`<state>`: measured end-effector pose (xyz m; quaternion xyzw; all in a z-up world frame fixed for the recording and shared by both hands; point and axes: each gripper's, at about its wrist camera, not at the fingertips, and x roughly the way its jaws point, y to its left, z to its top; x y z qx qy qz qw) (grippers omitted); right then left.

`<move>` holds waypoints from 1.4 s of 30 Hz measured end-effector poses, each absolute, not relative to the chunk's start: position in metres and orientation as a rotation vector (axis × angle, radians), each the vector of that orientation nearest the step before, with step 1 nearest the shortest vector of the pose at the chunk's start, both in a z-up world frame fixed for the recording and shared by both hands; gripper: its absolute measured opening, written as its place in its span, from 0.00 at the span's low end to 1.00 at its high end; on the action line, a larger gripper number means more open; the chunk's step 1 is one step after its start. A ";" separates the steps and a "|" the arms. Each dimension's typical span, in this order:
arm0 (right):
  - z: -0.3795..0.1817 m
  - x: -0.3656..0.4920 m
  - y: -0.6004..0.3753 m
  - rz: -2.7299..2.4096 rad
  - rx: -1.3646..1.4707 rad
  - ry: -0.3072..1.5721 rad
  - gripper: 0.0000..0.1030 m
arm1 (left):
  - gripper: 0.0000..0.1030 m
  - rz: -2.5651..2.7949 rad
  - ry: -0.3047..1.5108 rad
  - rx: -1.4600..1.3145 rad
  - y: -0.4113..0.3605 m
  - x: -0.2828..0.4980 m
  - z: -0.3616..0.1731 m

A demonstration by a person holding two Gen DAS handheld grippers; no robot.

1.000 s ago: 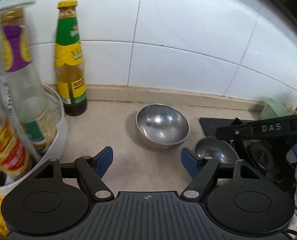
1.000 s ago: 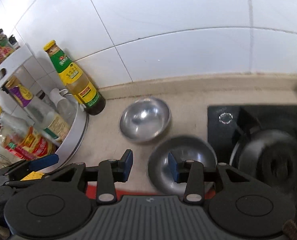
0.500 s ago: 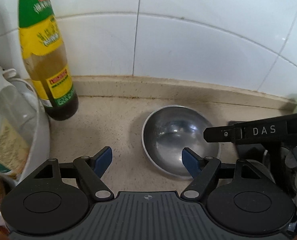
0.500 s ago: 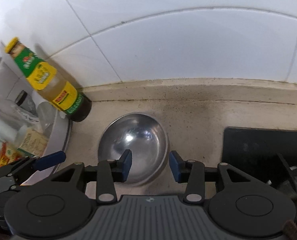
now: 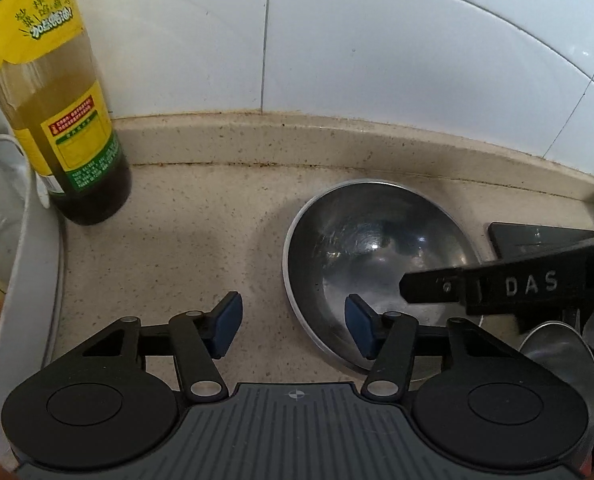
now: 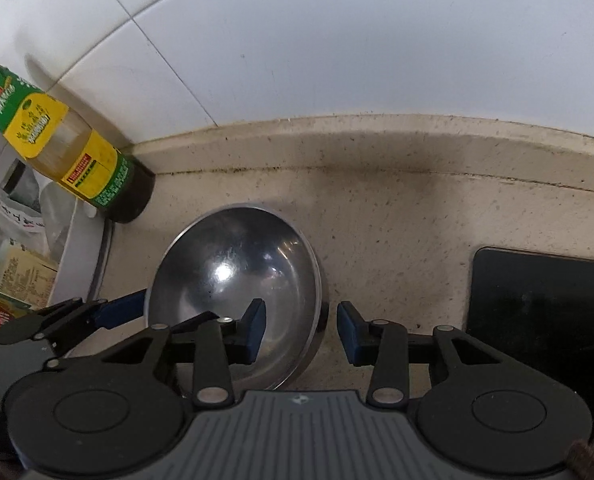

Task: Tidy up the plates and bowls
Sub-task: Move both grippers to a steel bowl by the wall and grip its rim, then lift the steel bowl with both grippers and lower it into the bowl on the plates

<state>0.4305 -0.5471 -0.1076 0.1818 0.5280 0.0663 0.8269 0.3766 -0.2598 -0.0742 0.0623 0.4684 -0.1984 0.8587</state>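
1. One steel bowl [image 5: 377, 256] sits empty on the counter [image 5: 185, 248], right of the bottle [image 5: 53, 120].
2. Second bowl [image 5: 561, 356] is mostly hidden behind the right gripper [image 6: 299, 330].
3. Two grippers: left gripper [image 5: 293, 330] spread, straddling the first bowl's left rim; right spread over its right rim.
4. Rack [image 5: 29, 280] contents cut off.

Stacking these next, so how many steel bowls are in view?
2. One steel bowl sits on the counter between both grippers; a second bowl peeks out at the left view's lower right. Others may be hidden.
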 end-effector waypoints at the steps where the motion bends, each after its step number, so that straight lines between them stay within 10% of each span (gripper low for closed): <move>1: -0.109 0.431 -0.546 0.143 0.385 1.129 0.34 | 0.62 -0.416 0.986 0.134 -0.260 0.377 -0.075; 13: -0.116 0.436 -0.538 0.148 0.343 1.127 0.22 | 0.39 -0.474 0.969 0.115 -0.264 0.374 -0.077; 42: -0.088 0.427 -0.529 0.181 0.369 1.081 0.21 | 0.40 -0.432 0.903 0.116 -0.256 0.363 -0.043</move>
